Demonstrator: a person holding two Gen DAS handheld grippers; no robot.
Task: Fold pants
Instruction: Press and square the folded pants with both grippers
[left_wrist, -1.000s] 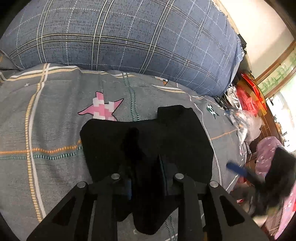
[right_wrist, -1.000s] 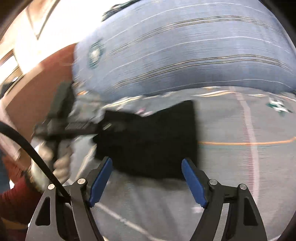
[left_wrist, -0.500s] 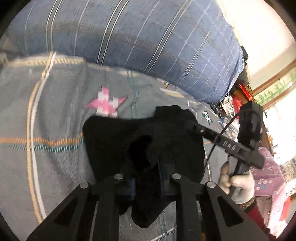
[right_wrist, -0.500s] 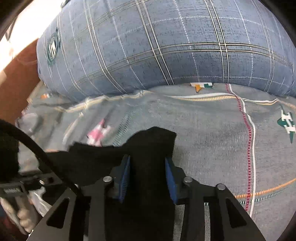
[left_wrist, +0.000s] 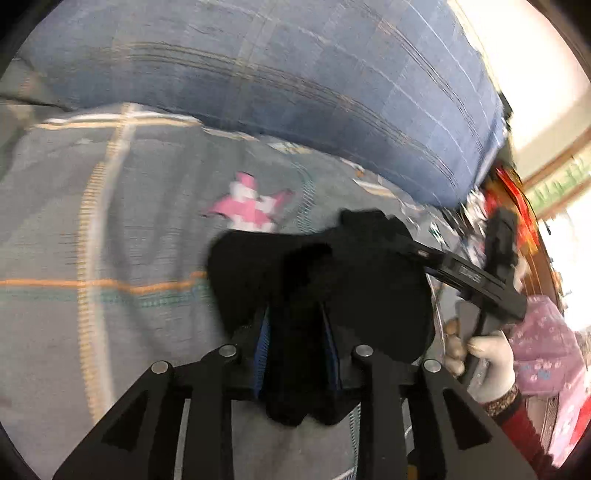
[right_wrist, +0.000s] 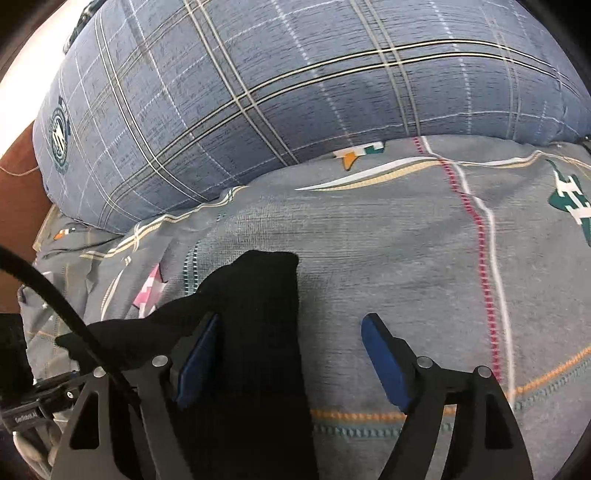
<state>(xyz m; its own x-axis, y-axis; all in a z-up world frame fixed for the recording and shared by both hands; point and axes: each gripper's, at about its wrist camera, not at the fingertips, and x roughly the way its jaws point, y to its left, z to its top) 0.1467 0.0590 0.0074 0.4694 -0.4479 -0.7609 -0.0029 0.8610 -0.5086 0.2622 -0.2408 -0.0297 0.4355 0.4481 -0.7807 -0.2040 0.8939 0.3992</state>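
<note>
The black pants (left_wrist: 332, 280) lie partly folded on the grey patterned bedsheet (left_wrist: 110, 258). My left gripper (left_wrist: 297, 332) is shut on a bunched fold of the pants at their near edge. In the right wrist view the pants (right_wrist: 255, 332) lie under the left side of my right gripper (right_wrist: 291, 354), which is open. Its left pad (right_wrist: 199, 354) rests against the cloth and its right pad (right_wrist: 384, 362) is over bare sheet. The right gripper also shows in the left wrist view (left_wrist: 417, 251), at the pants' right edge.
A large blue plaid pillow (right_wrist: 258, 92) lies along the far side of the bed. A pink star print (left_wrist: 251, 210) is on the sheet beyond the pants. Clutter and pink fabric (left_wrist: 543, 332) sit off the bed's right side.
My right gripper has opened and let go of the pants' edge it held half a second ago. My left gripper keeps its grip and has shifted a little.
</note>
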